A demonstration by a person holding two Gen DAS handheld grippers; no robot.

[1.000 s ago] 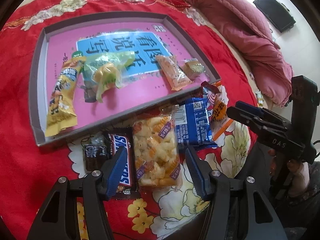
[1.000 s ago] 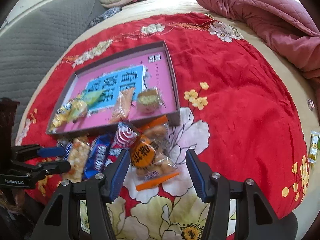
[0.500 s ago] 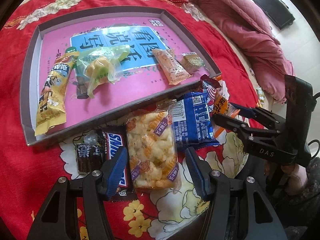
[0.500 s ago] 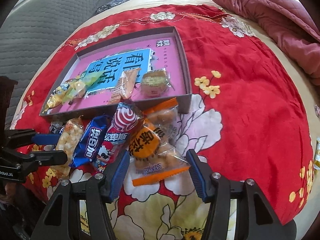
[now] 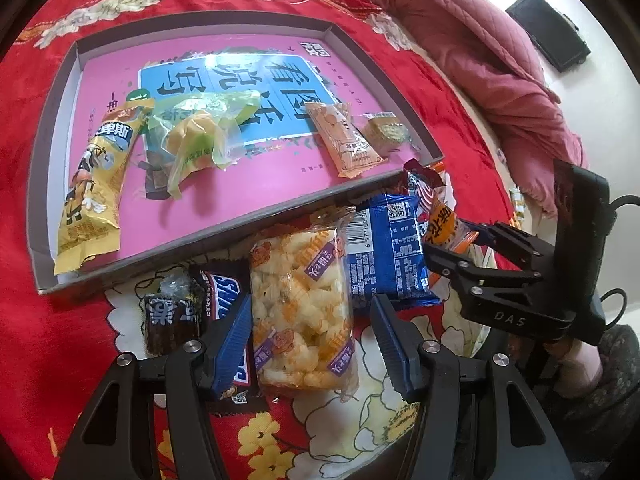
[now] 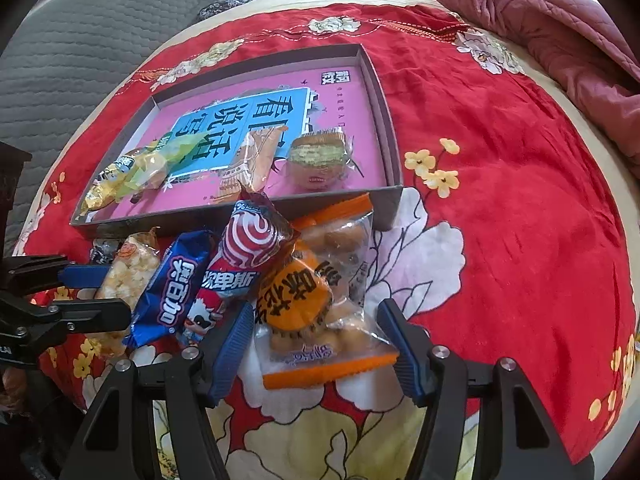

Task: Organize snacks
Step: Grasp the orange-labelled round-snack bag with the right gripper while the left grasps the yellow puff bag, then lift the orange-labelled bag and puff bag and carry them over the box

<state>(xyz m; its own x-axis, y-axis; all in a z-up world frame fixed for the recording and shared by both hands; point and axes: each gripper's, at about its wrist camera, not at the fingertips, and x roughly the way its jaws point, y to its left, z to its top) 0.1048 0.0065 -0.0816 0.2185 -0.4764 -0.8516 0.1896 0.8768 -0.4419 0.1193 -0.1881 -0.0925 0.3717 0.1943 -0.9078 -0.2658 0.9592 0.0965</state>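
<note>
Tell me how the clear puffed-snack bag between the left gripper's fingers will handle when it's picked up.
The puffed-snack bag probably weighs little for its bulk: it looks full of airy pieces. Its glossy film may slip or crumple. A hard squeeze from the left gripper would likely crush the puffs.

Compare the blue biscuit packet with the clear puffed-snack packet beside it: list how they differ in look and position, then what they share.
The blue biscuit packet is opaque with printed text and a barcode; the puffed-snack packet is clear, showing pale and orange pieces. The puffed-snack packet lies between the fingers of the left tool, untouched; the blue packet lies beyond them, its edge under the puffed-snack packet. Both lie flat on the red floral cloth, outside the tray.
</note>
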